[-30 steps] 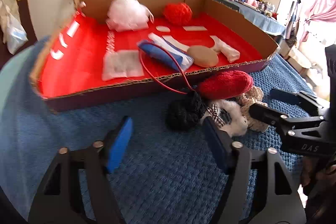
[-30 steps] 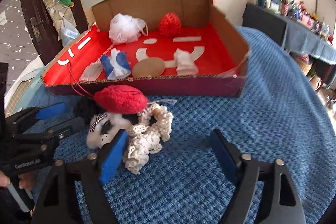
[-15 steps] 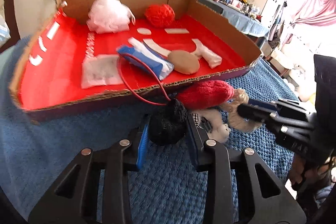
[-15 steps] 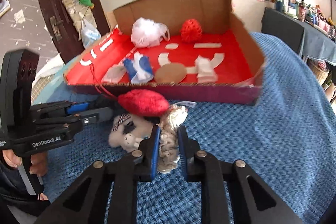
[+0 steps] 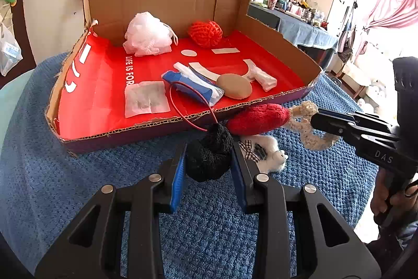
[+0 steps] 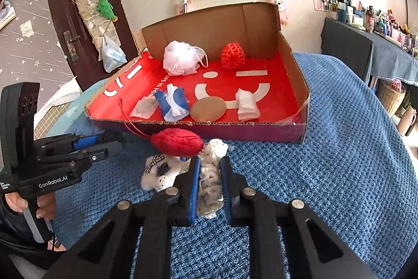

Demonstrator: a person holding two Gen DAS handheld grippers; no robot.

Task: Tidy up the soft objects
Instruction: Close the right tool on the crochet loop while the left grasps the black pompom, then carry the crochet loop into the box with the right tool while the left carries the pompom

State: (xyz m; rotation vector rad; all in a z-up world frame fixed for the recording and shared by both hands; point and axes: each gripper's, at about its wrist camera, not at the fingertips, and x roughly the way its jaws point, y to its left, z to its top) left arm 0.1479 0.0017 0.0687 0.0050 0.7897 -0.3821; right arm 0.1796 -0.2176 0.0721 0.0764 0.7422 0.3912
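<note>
Left wrist view: my left gripper [image 5: 209,161] has its fingers [image 5: 177,174] pinching the black pompom [image 5: 209,153], which bulges between the blue pads. The pompom sits just short of the near wall of the cardboard tray [image 5: 125,134], over the blue knitted cover [image 5: 78,187]. A red cord [image 5: 183,106] runs from the pompom up over that wall and loops onto the red floor. The red plush piece [image 5: 261,118] lies just beyond and to the right of the pompom, its long axis roughly parallel to the near wall. I judge that the tray lies straight ahead of the fingers, so the coming carry is forward and over the low wall. The right gripper [image 5: 317,119] enters from the right, pinching the cream crochet piece [image 5: 311,132].

Right wrist view: my right gripper [image 6: 210,187] has its fingers [image 6: 193,184] pressed onto the cream crochet piece [image 6: 210,179], which runs lengthwise along the fingers, toward the tray [image 6: 235,131]. The red plush piece [image 6: 177,142] touches its far end on the left; the white plush toy [image 6: 162,174] lies just left of the fingers. The left gripper [image 6: 115,141] is further left, its tips beside the plush. Both hands are near the near wall; I judge neither clearly closer.
</note>
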